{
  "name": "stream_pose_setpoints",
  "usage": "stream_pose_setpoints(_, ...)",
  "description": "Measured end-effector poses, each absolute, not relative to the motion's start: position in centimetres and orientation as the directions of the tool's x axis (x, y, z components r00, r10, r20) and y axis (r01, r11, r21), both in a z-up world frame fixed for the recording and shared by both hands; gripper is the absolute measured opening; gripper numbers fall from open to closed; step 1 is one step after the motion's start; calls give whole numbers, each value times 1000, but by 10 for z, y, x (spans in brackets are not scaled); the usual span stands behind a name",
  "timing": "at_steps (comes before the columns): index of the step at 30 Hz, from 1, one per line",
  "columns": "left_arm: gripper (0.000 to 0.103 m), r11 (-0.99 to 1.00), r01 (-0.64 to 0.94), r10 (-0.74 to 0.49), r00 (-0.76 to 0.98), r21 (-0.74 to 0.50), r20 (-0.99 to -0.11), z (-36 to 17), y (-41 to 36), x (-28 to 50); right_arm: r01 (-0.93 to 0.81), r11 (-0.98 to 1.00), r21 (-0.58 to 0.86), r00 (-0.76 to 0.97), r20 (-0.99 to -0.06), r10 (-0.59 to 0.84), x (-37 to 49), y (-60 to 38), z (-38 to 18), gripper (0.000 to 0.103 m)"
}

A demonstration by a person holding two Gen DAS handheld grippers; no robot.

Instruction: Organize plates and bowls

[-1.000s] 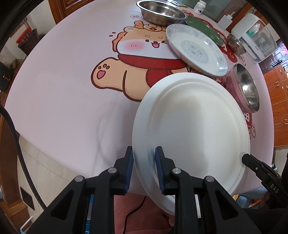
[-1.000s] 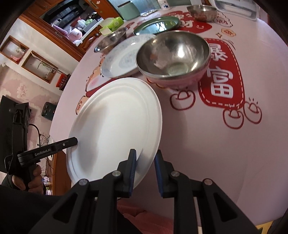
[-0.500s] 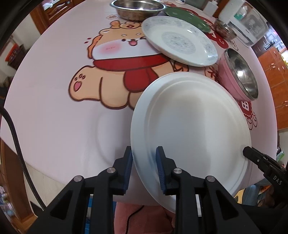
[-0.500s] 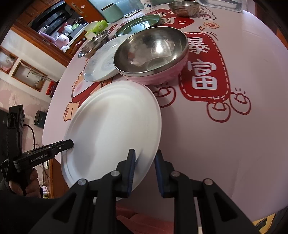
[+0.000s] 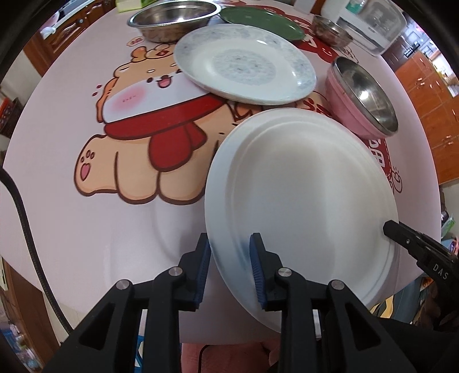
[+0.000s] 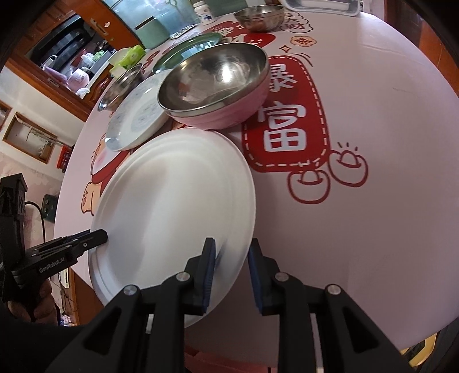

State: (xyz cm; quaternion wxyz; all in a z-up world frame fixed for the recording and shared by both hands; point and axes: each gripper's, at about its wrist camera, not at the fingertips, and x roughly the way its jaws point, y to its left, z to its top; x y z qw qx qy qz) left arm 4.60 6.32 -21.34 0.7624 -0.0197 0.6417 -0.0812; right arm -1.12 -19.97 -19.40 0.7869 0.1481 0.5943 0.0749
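Observation:
A large white plate hangs tilted just above the near part of the round table, held at two opposite rims. My left gripper is shut on its near-left rim, and its jaws are easing open with the rim still between the pads. My right gripper is shut on the opposite rim, and its tip shows at the plate's right edge. Just beyond lie a blue-patterned plate and a pink bowl with a steel lining.
Further back on the pink printed tablecloth sit a green plate, a wide steel basin and a small steel bowl. A white appliance and jars stand at the far edge. A black cable hangs at the left.
Both grippers have carried the white plate farther over the table toward the patterned plate and the pink bowl, rolling a little. The plate stays gripped at both rims.

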Motion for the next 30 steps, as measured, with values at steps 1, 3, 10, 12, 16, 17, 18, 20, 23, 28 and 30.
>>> stream_pose_setpoints(1,26,985,102,-151,161,-136,-975,-214,63,46,60,946,319,283,-914,290,-11,-200,-194,24)
stream_pose_setpoints(3,26,984,110,-153,154,-137,-976,-214,60,46,66,947,316,286,-915,285,-12,-202,-194,24)
stream_pose_setpoints(10,37,982,126,-157,141,-140,-977,-216,51,43,71,950,304,287,-919,272,-12,-204,-195,24)
stream_pose_setpoints(12,37,983,120,-157,140,-141,-978,-217,48,43,65,952,301,290,-918,270,-11,-204,-194,24)
stream_pose_setpoints(16,38,984,102,-158,142,-145,-977,-218,46,45,72,953,295,289,-920,263,-12,-206,-194,34)
stream_pose_setpoints(17,38,984,99,-158,143,-145,-977,-218,46,45,76,952,296,291,-920,263,-12,-208,-194,36)
stream_pose_setpoints(18,38,985,97,-159,144,-146,-977,-218,49,43,78,951,298,293,-919,264,-12,-209,-194,38)
stream_pose_setpoints(20,38,985,91,-157,145,-145,-977,-217,51,42,81,951,298,295,-919,262,-12,-210,-195,40)
stream_pose_setpoints(23,41,986,84,-153,150,-141,-977,-215,55,38,80,953,292,297,-920,257,-13,-210,-195,42)
stream_pose_setpoints(28,42,987,65,-152,150,-144,-977,-218,58,31,75,954,289,301,-919,254,-17,-212,-195,42)
stream_pose_setpoints(30,42,988,59,-153,149,-145,-977,-219,59,28,70,956,286,298,-920,254,-18,-211,-196,42)
